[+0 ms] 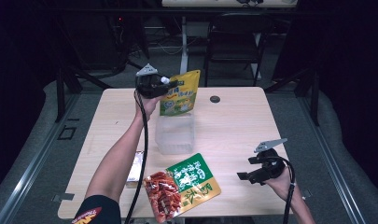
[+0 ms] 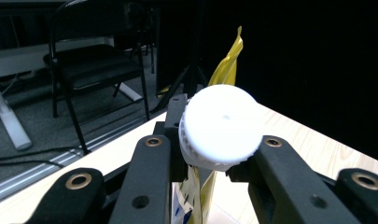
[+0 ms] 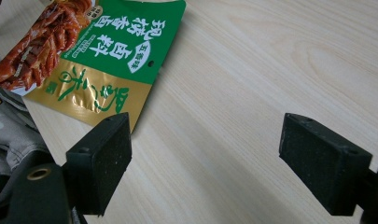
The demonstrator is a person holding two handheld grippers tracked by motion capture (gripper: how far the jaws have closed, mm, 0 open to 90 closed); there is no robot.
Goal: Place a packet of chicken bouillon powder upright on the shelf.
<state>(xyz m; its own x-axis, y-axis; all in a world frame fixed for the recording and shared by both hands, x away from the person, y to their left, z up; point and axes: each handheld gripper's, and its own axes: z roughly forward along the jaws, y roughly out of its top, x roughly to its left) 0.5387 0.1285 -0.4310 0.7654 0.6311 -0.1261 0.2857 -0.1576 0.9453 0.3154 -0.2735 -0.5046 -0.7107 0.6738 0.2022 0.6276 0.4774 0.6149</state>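
Fingers (image 2: 149, 182) of the left gripper (image 1: 155, 85) are closed on the white screw cap (image 2: 221, 126) of a yellow pouch (image 1: 181, 93), which is held upright in the air above the far part of the worktop (image 1: 233, 126); the pouch hangs over a clear plastic box (image 1: 175, 134) standing near the middle, and whether its lower edge touches the box cannot be told. The right gripper (image 1: 259, 171) is held low over the near right of the worktop with its fingers (image 3: 102, 161) spread apart and nothing between them, only bare wood being seen in the gap. Open room is left across the whole right half, where only a small dark round disc (image 1: 215, 99) is seen near the far edge. At the near edge a flat green and gold packet (image 1: 184, 185) with a picture of red meat is laid, its lower corner reaching the edge, and just beside it, partly under the left forearm, a small pale packet (image 1: 136, 167) is seen. The yellow pouch is glossy, printed green and white on its lower face, with its spout and ribbed cap at the upper left corner and a flat sealed top edge. Beyond the far edge a dark folding chair (image 1: 234, 39) is stood on the floor.
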